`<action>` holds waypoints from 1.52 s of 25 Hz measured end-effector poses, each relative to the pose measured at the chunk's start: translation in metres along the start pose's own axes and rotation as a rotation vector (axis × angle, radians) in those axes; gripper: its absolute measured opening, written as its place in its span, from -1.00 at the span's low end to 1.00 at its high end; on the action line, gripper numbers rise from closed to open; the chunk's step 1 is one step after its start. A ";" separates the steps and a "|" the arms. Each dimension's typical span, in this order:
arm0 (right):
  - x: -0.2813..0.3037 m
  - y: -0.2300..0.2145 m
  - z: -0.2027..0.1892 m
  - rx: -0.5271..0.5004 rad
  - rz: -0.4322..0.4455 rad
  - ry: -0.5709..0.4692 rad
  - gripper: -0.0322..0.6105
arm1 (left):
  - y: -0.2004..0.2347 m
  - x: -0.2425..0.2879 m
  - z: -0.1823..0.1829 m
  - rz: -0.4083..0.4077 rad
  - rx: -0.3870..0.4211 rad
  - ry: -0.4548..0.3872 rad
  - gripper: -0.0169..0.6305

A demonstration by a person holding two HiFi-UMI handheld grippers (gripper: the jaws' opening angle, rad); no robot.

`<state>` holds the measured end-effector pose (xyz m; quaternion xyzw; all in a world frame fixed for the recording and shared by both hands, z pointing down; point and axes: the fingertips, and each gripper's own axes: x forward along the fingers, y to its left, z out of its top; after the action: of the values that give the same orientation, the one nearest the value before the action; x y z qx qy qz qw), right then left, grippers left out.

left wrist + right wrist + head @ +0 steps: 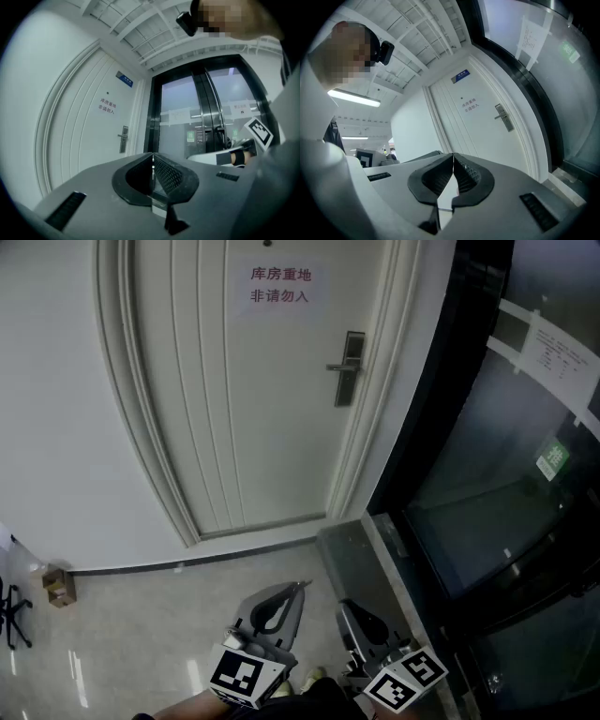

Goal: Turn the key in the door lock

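A white panelled door stands shut ahead, some way off. Its metal lock plate with a lever handle sits at the door's right edge, and shows small in the left gripper view and the right gripper view. No key is visible at this distance. My left gripper and right gripper are held low near my body, far short of the door. Both are shut with nothing between the jaws: the left gripper and the right gripper each have their jaws meeting at the tips.
A paper sign with red print hangs on the door. Dark-framed glass doors fill the right side, with a green sticker. A small cardboard box and a chair base stand by the left wall.
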<state>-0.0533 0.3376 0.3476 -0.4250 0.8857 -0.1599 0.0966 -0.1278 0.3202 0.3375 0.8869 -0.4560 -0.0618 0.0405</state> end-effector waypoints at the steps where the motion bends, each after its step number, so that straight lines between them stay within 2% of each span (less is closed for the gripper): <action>1: 0.004 -0.006 0.001 0.001 0.000 0.001 -0.85 | 0.002 0.007 -0.001 0.001 0.000 0.001 -0.91; 11: 0.065 -0.084 0.026 0.020 0.036 0.001 -0.86 | 0.034 0.100 -0.004 0.023 0.019 0.006 -0.91; 24: 0.137 -0.222 0.101 0.029 0.093 0.002 -0.85 | 0.063 0.269 0.008 0.086 0.061 0.004 -0.91; 30: 0.149 -0.279 0.122 0.046 0.088 -0.009 -0.85 | 0.070 0.338 0.014 0.102 0.175 -0.012 -0.91; 38: 0.171 -0.325 0.133 0.066 0.064 -0.003 -0.85 | 0.091 0.411 0.026 0.113 0.464 -0.034 -0.91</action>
<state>0.1162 -0.0138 0.3370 -0.3931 0.8931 -0.1851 0.1167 0.0319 -0.0677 0.2935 0.8444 -0.5075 0.0319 -0.1686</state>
